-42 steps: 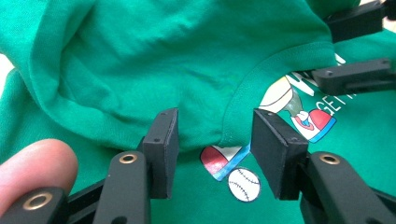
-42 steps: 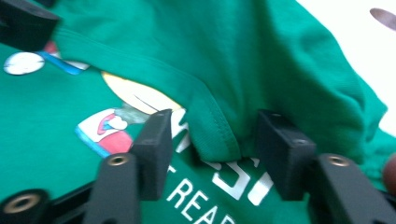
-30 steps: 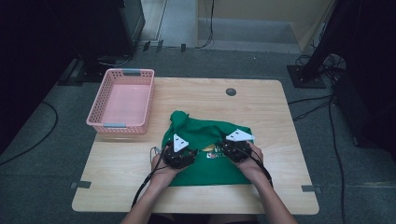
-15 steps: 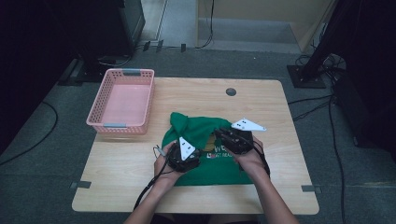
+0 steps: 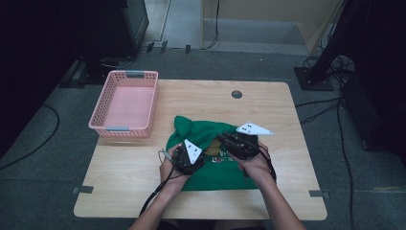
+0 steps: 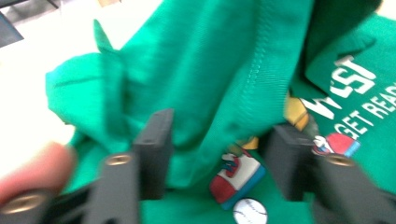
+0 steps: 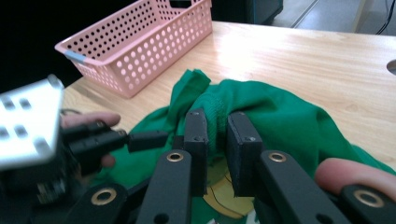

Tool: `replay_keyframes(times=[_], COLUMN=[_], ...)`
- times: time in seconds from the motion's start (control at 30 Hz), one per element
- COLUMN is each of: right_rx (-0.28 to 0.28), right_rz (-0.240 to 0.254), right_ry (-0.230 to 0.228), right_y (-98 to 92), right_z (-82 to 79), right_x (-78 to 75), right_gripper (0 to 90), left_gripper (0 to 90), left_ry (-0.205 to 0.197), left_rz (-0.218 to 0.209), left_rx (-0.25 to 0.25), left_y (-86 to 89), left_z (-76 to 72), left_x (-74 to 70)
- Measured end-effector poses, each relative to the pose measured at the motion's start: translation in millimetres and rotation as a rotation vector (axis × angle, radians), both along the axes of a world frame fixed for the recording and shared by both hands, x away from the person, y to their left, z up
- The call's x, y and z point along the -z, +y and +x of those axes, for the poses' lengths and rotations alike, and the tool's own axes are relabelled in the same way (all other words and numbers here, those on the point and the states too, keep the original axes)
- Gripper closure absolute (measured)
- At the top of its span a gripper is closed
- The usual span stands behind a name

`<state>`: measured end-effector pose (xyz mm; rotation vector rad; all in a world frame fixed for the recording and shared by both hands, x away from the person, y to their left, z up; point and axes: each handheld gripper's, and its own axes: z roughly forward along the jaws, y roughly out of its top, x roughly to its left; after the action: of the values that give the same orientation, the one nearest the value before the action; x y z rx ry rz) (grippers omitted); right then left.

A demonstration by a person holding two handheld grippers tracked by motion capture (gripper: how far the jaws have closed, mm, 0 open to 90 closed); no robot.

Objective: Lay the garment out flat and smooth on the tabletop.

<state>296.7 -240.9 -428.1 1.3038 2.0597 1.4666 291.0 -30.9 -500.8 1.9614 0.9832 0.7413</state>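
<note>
Wooden counter (image 5: 143, 172) is carrying a green shirt (image 5: 210, 165) near a pink basket (image 5: 125, 103). Right claw (image 7: 217, 140) is pinching a raised fold of it; left claw (image 6: 219, 154), just closing, is standing apart around loose cloth.

A pink perforated basket (image 5: 125, 103) sits at the far left corner of the wooden surface (image 5: 287, 124). A dark round grommet (image 5: 236, 94) marks the surface's far edge. Black cables (image 5: 321, 108) trail across the grey floor (image 5: 43, 158).
</note>
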Motion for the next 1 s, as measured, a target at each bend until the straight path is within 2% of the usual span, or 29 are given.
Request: replay_keyframes(times=[0.1, 0.17, 0.2, 0.27, 0.33, 0.4, 0.43, 0.5, 0.53, 0.67, 0.87, 1.0], right_rx=[-0.003, -0.005, -0.007, -0.014, -0.027, -0.019, -0.011, -0.007, 0.0, 0.003, 0.012, 0.014], right_rz=[-0.016, -0.036, -0.062, -0.151, -0.189, -0.179, -0.171, -0.14, -0.119, -0.121, -0.16, -0.185], right_ry=[0.009, 0.015, 0.01, 0.001, 0.023, 0.064, 0.081, 0.102, 0.118, 0.138, 0.118, 0.102], right_y=[-5.0, -7.0, -7.1, -6.0, -7.9, -12.7, -15.5, -21.6, -24.3, -25.6, -18.3, -14.6], right_z=[-0.8, -0.5, 0.1, 2.8, 8.3, 12.5, 13.2, 13.5, 13.1, 7.8, -13.4, -31.2], right_x=[4.8, 10.2, 14.4, 28.6, 49.8, 69.1, 76.0, 85.2, 88.2, 88.2, 92.9, 93.9], right_gripper=[80.8, 80.6, 80.3, 79.8, 79.8, 80.0, 80.1, 80.1, 80.1, 80.3, 80.3, 80.7], left_gripper=[73.1, 80.9, 82.9, 84.3, 84.6, 84.6, 84.5, 84.4, 84.3, 84.1, 83.4, 83.6], left_ry=[0.012, 0.03, 0.04, 0.073, 0.123, 0.154, 0.151, 0.17, 0.179, 0.214, 0.228, 0.221], left_rz=[-0.02, -0.024, -0.019, -0.008, 0.003, 0.0, -0.016, -0.019, -0.02, -0.061, -0.074, -0.056], left_rx=[0.0, 0.013, 0.021, 0.038, 0.052, 0.056, 0.053, 0.054, 0.056, 0.052, 0.052, 0.072], left_y=[7.9, 11.2, 12.0, 12.3, 12.1, 12.5, 13.6, 14.2, 14.3, 15.1, 20.9, 21.8], left_z=[3.7, 6.6, 8.1, 11.9, 16.0, 18.1, 18.3, 19.0, 18.7, 14.9, 1.3, -16.5], left_x=[-2.3, -2.1, -0.9, 4.7, 13.7, 17.4, 16.6, 17.3, 17.4, 17.6, 17.7, 17.7])
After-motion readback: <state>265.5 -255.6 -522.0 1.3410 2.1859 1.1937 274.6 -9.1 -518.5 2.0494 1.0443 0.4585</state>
